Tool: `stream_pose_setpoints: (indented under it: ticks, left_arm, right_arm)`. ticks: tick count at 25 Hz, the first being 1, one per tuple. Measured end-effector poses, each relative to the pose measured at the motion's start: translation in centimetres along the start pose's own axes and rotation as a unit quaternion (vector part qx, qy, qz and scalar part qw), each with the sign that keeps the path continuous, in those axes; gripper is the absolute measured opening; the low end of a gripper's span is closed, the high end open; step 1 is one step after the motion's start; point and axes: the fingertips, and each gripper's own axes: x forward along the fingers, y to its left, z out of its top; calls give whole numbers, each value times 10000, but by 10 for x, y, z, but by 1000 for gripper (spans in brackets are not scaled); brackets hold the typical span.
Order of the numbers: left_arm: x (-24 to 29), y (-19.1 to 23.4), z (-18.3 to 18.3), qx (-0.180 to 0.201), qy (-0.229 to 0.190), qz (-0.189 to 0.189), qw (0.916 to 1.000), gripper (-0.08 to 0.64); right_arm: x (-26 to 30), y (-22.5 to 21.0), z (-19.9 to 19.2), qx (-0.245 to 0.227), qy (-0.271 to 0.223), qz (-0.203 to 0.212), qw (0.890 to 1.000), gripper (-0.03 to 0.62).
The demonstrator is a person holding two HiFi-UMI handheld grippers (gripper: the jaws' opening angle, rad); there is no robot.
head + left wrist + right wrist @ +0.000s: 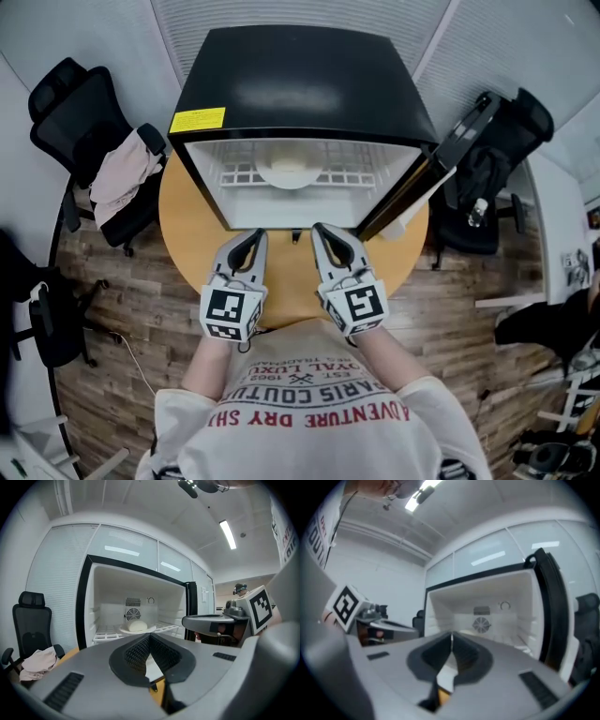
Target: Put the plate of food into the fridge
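Nearest the camera, two handheld grey two-jaw grippers are recorded over the near edge of the round wooden table [187,225]. The left gripper [254,237] has its jaws pressed together on nothing. The right gripper [322,231] is likewise closed and empty.

- Item 1: white round plate [268,178] bearing a pale domed lump of food [291,168], set at the middle of the white wire shelf [234,174] inside the fridge. It lies straight ahead of both sets of jaws, well apart from them, slightly nearer the left. No long axis is presented, the plate being round.
- Item 2: black boxy mini fridge [300,75] with a white interior, stood at the table's far edge.
- Item 3: black fridge door [412,187], swung open from the front right corner toward the table's right edge. Placement is judged done and closing is judged the remaining step, with the right gripper nearer.
- Item 4: nothing is seen in the door's swing path.
- Item 5: black office chairs off both sides, the left chair [66,103] draped with a pale pink garment [122,178].
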Motion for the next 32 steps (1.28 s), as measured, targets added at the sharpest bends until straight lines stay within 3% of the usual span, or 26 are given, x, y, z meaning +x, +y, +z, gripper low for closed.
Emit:
stream_pose_setpoints:
  ticks: [4, 7, 16, 32]
  left_arm:
    - [-5, -4, 10, 55, -188, -66, 9998, 29]
    - [-8, -5, 15, 139, -308, -91, 9994, 29]
    - [-11, -6, 20, 327, -335, -168, 9988, 29]
    - [-5, -8, 15, 282, -233, -180, 9992, 29]
  right_arm:
    - [-3, 5, 4, -201, -93, 63, 9997, 31]
    - [-4, 1, -3, -79, 102, -119, 9998, 31]
    - [-5, 3, -10, -47, 305, -240, 9992, 29]
    - [-6, -2, -12, -26, 341, -316, 9989, 29]
